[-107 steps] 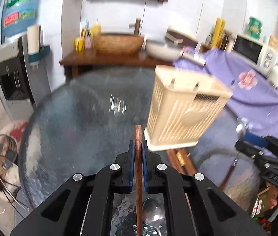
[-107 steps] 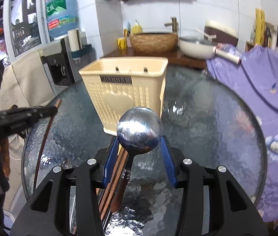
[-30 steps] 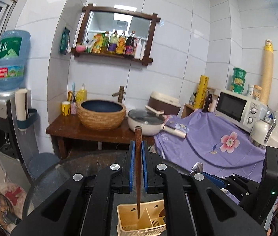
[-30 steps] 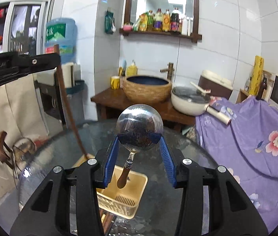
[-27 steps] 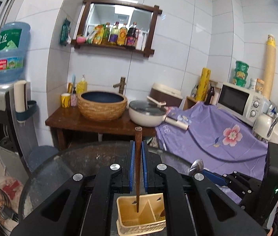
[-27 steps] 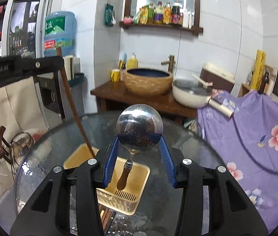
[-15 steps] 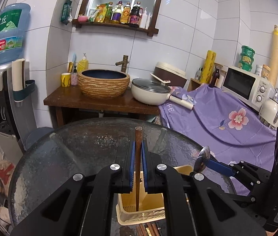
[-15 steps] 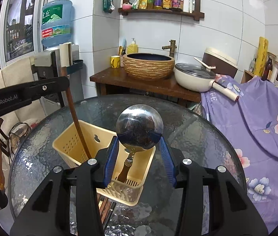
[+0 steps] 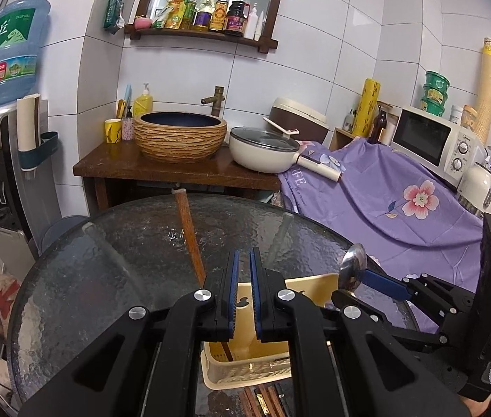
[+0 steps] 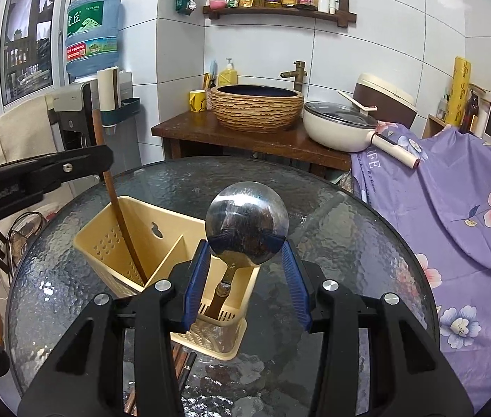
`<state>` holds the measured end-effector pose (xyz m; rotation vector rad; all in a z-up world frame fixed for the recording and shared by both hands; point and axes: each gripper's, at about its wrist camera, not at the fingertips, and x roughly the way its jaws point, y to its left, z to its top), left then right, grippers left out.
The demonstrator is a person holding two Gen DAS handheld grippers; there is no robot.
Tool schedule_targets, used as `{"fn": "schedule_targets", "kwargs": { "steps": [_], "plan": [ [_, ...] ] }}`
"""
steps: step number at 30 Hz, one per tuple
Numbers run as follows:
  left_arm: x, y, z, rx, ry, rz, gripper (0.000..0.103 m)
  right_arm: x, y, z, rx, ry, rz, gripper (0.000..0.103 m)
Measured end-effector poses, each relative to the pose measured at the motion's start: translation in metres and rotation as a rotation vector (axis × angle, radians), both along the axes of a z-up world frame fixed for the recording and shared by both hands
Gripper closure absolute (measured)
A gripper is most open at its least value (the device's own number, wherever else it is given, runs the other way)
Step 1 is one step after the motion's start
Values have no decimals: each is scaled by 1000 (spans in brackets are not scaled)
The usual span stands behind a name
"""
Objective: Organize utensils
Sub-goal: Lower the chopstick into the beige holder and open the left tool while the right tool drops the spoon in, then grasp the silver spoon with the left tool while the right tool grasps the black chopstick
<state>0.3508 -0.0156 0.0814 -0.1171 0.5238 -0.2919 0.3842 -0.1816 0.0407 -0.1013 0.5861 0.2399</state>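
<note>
A cream plastic utensil holder (image 10: 113, 243) stands on the round glass table (image 10: 349, 243). A brown chopstick (image 9: 188, 229) stands in its left compartment and leans away to the left, free of my left gripper (image 9: 242, 257). That gripper's jaws are opening, with a narrow gap and nothing between them. My right gripper (image 10: 247, 253) is shut on the bowl of a steel spoon (image 10: 247, 222). The spoon's wooden handle hangs down into the holder's right compartment. In the left wrist view the spoon (image 9: 351, 267) shows at the holder's (image 9: 311, 288) right rim.
Several dark chopsticks (image 9: 263, 399) lie on the glass just in front of the holder. Behind the table are a wooden stand with a basin (image 9: 179, 135), a white pan (image 9: 263, 149) and a purple floral cloth (image 9: 401, 201). A water dispenser (image 10: 82, 104) stands at the left.
Both grippers have sunk toward the holder. The chopstick, held upright in the left jaws before, now leans left outside them. The spoon's handle has gone down into the holder.
</note>
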Motion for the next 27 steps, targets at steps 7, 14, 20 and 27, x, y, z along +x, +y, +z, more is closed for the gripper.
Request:
{"fn": "schedule_targets", "kwargs": {
  "steps": [7, 14, 20, 27],
  "plan": [
    [-30, 20, -3, -113, -54, -8, 12, -14, -8, 6, 57, -38, 5, 36],
    [-57, 32, -25, 4, -39, 31, 6, -65, -7, 12, 47, -119, -3, 18],
    [-90, 40, -60, 47, -22, 106, 6, -97, 12, -26, -12, -44, 74, 18],
    [-116, 42, -98, 158, 70, 172, 6, -101, 19, -91, -32, 163, 47, 33]
  ]
}}
